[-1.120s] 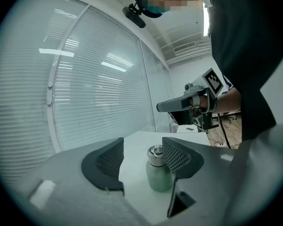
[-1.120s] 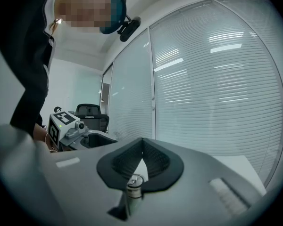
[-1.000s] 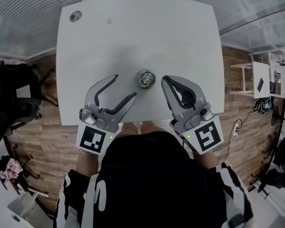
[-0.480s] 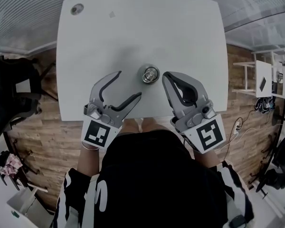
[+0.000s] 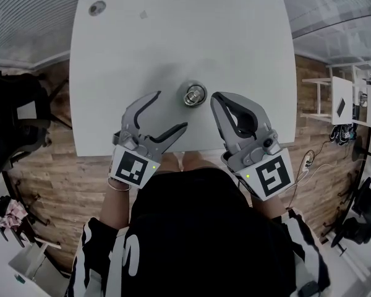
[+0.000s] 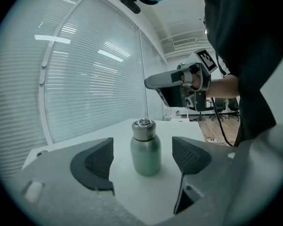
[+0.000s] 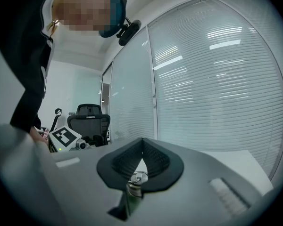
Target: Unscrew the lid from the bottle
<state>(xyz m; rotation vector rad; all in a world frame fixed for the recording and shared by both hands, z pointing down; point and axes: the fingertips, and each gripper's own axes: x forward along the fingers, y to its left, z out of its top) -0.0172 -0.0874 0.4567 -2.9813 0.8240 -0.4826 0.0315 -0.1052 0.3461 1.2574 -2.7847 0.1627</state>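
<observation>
White table (image 5: 173,42) under me, wood floor around it, slatted blinds along the far side. The bottle (image 6: 145,150) stands upright near the table's front edge, its long axis vertical and its lid (image 6: 144,129) still on top, ring handle up. My left gripper (image 5: 170,111) is the one lined up on it. Its jaws have just been opening and now stand wide apart, holding nothing. In the left gripper view the bottle sits squarely in the gap between the two dark pads but a little beyond them, with bare table on either side, so nothing touches yet. From the head view the bottle lies ahead of those jaws and toward my right, just off the tips. My right gripper (image 5: 215,101) is closed tight on nothing, its tip just beside the bottle on the right. In the right gripper view the lid peeks out under the closed pads. I'd judge the next move to be a straight push forward with the left, so its pads straddle the body below the lid and hold it while the right opens for the cap.
</observation>
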